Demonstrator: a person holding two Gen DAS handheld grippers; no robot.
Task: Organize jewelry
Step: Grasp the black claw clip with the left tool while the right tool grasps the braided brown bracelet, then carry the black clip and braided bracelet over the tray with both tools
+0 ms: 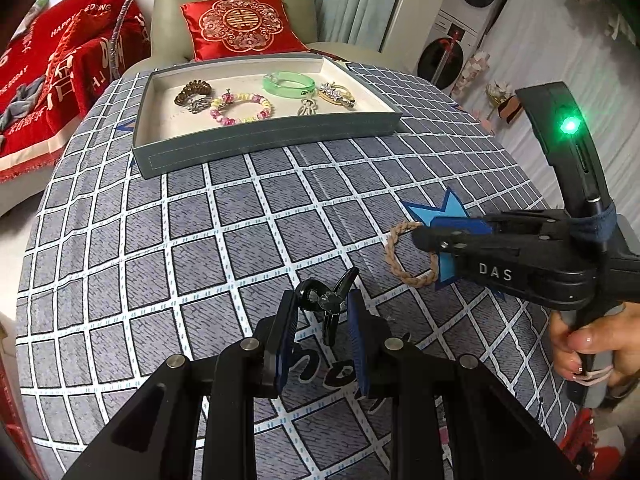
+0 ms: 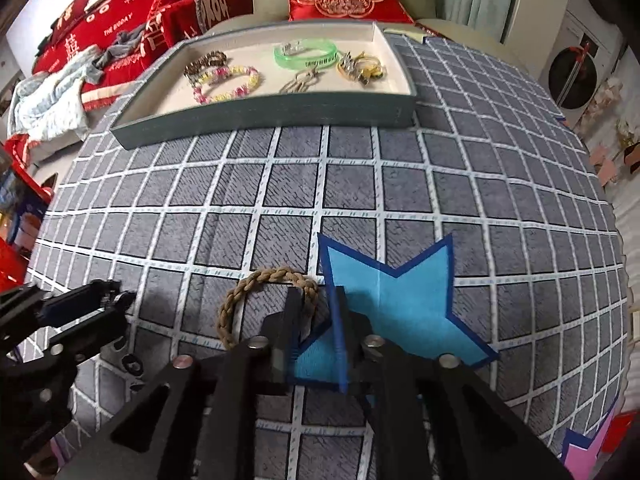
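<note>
A grey tray (image 1: pixel 264 140) (image 2: pixel 280 114) at the far side of the table holds a green bangle (image 1: pixel 289 84) (image 2: pixel 308 55), a pink and yellow bead bracelet (image 1: pixel 241 109) (image 2: pixel 226 82), a brown coil hair tie (image 1: pixel 193 91), a gold clip (image 1: pixel 335 95) and small silver pieces. My left gripper (image 1: pixel 325 306) has its fingers around a black hair clip (image 1: pixel 329 300) on the cloth, seemingly closed on it. My right gripper (image 2: pixel 318 312) (image 1: pixel 420 236) straddles the rim of a tan braided ring (image 2: pixel 264 304) (image 1: pixel 408 256); its jaws are narrow, and contact is unclear.
A blue star patch (image 2: pixel 400 312) lies on the checked grey tablecloth (image 2: pixel 280 200) beside the braided ring. A red cushion (image 1: pixel 240 24) sits on a chair behind the tray. Red blankets (image 1: pixel 52 80) lie to the left.
</note>
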